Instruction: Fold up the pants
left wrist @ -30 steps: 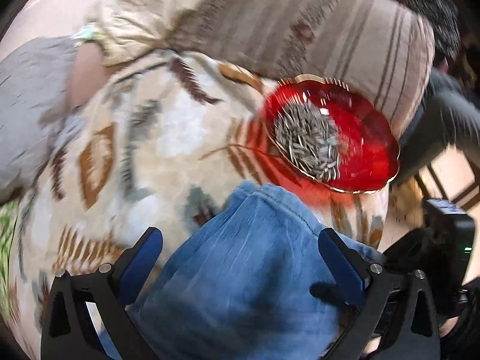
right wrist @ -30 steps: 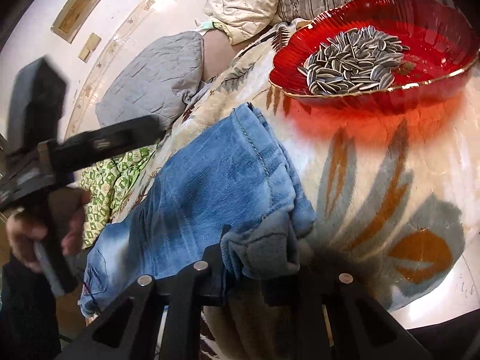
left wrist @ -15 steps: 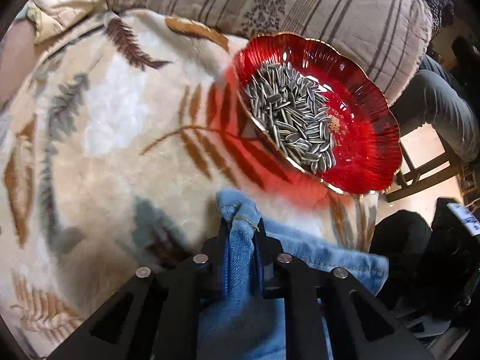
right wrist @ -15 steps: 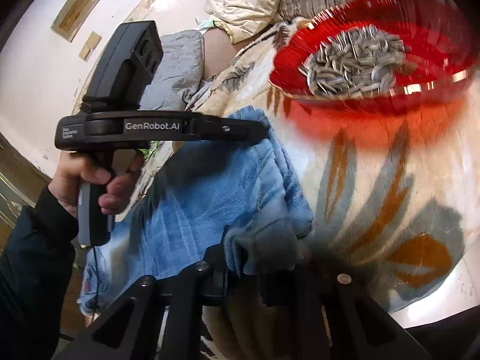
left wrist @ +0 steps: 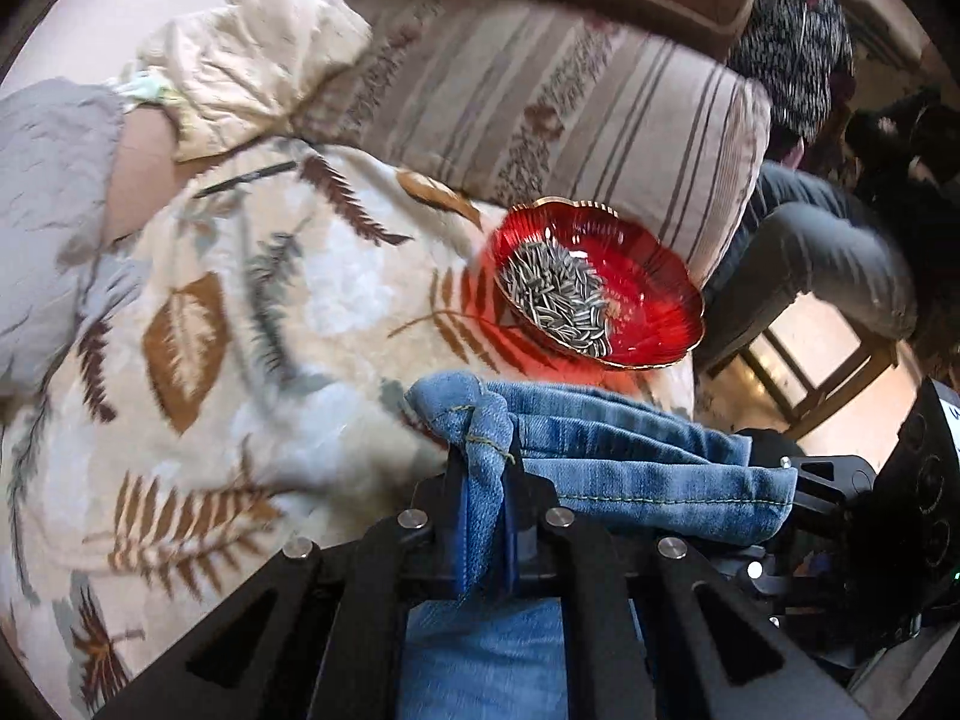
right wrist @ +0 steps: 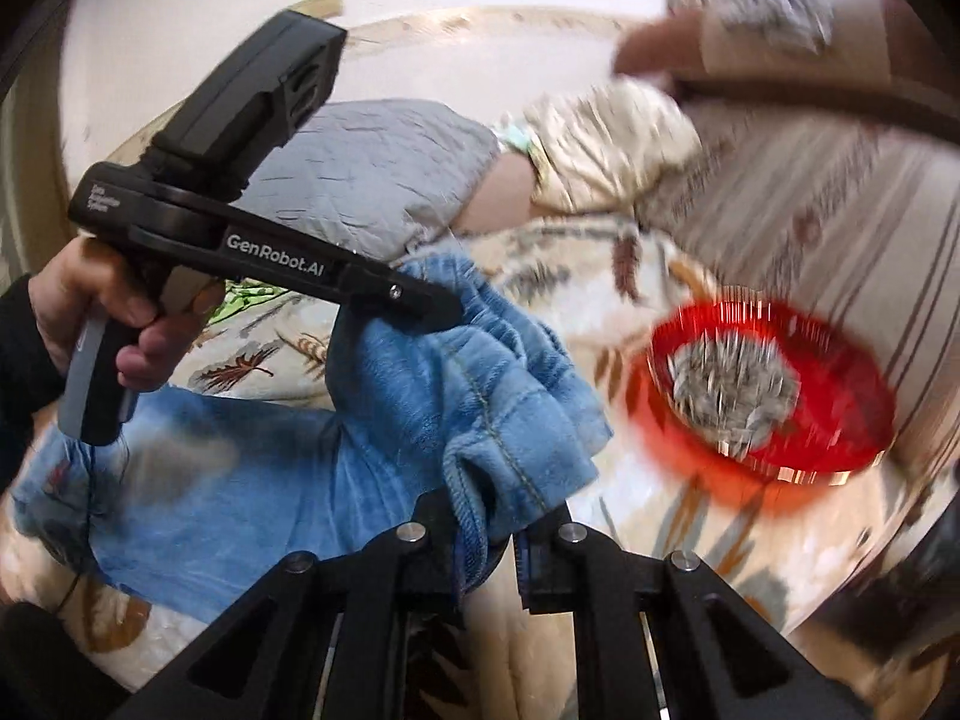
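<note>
Left gripper [left wrist: 485,480] jaws clamped on one hem corner of the jeans [left wrist: 630,468]; right gripper [right wrist: 493,531] jaws clamped on another. Jeans hang between them, rest on the leaf-print blanket [left wrist: 198,324]. Lift both corners level, keep the hem taut, carry over evenly. Red seed dish [left wrist: 654,306] sits just beyond: swing clear, don't snag it.

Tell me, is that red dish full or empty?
Partly full. The red dish holds a heap of striped seeds in its middle, with bare red glass around them. It sits upright on the leaf-patterned blanket.
</note>
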